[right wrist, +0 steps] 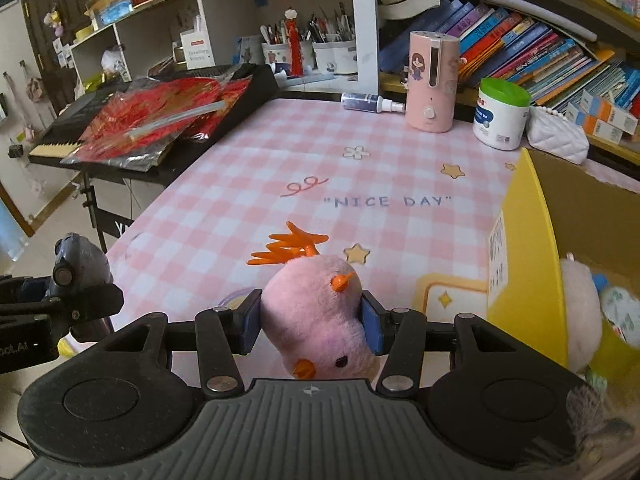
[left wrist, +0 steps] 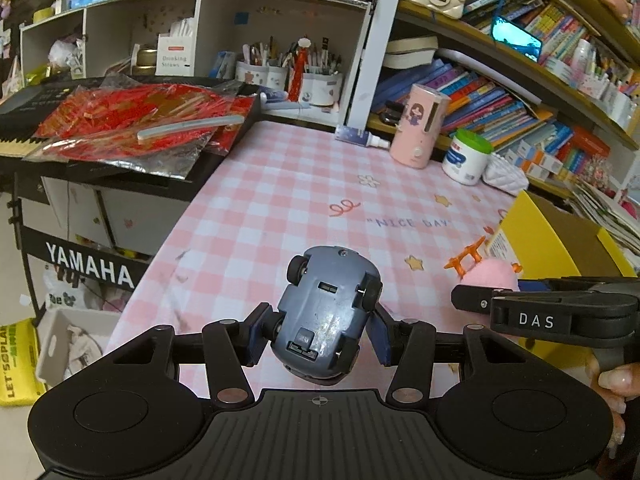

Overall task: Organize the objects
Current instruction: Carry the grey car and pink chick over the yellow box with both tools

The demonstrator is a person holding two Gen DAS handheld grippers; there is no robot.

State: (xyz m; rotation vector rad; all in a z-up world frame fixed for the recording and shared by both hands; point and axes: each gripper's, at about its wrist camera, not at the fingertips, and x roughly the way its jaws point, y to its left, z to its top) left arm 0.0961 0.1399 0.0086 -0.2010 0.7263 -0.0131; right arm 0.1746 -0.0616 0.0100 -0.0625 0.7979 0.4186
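Above table: tongs (left wrist: 318,330) clamp car (left wrist: 326,312).

The table (right wrist: 248,184) is covered by a pink-and-white checked cloth printed "NICE DAY". A pink cylindrical dispenser (right wrist: 432,80) stands at the far edge. Just left of the dispenser lies a dark spray bottle (right wrist: 368,103) on its side. Right of the dispenser stands a white tub with a green lid (right wrist: 502,114); beyond the tub rests a white quilted pouch (right wrist: 558,140). Nearer than the tub stands a yellow cardboard box (right wrist: 524,248).
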